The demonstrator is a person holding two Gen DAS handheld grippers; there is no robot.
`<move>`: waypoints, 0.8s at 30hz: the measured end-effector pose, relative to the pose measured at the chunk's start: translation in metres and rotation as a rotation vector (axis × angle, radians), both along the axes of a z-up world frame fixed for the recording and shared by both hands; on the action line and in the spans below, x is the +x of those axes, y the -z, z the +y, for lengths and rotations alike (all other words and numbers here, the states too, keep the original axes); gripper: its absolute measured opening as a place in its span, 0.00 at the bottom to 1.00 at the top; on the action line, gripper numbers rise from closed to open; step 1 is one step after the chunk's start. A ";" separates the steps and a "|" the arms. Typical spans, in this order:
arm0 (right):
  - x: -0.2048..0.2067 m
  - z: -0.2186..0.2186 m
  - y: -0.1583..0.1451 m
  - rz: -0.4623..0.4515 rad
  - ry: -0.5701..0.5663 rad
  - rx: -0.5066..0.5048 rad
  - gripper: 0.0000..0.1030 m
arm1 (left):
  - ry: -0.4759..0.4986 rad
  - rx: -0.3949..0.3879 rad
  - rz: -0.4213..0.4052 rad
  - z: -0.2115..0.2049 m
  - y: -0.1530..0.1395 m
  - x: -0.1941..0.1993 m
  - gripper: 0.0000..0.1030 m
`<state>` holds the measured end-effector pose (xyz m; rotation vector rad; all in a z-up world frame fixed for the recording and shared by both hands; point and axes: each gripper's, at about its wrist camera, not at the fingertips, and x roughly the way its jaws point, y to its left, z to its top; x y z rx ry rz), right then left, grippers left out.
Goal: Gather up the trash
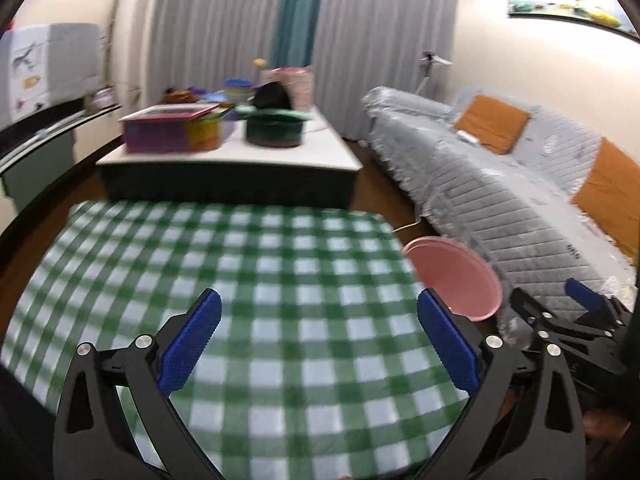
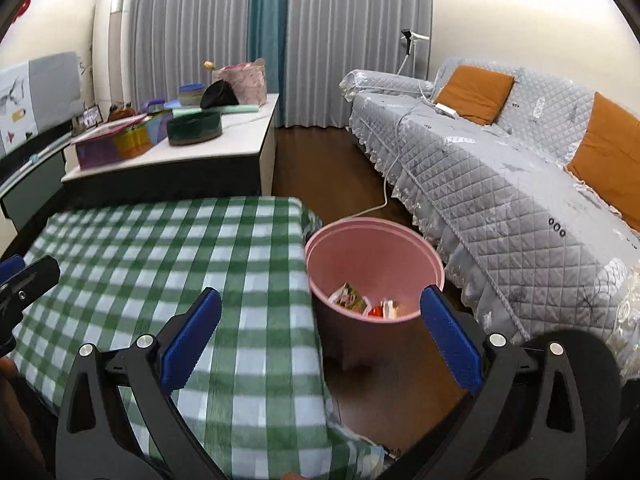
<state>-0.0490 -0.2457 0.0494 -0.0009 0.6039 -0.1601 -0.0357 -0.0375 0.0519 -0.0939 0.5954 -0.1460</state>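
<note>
The checked table (image 2: 168,264) shows bare cloth. The pink bin (image 2: 372,248) stands on the floor against its right edge, likely so scraps drop straight in; crumpled colourful wrappers (image 2: 352,300) lie inside. Both the left gripper (image 1: 318,344) and right gripper (image 2: 320,340) gape released, grasping nothing.

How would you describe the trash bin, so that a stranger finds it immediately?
Find the table with the green checked cloth. On the wooden floor between it and the grey sofa stands a round pink bucket. It is the only pink container there, with wrappers inside.
</note>
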 end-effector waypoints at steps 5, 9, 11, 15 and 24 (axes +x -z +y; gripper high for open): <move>0.003 0.013 0.013 0.023 -0.033 -0.038 0.95 | -0.047 0.037 0.080 0.014 0.027 0.002 0.92; 0.007 0.016 0.017 0.022 -0.042 -0.032 0.95 | -0.057 0.056 0.105 0.015 0.036 0.011 0.92; 0.008 0.016 0.019 0.023 -0.039 -0.028 0.95 | -0.055 0.052 0.113 0.015 0.040 0.008 0.92; 0.011 0.015 0.020 0.023 -0.038 -0.018 0.95 | -0.043 0.046 0.112 0.011 0.042 0.007 0.92; 0.013 0.014 0.022 0.030 -0.038 -0.006 0.95 | -0.033 0.044 0.123 0.003 0.047 0.008 0.92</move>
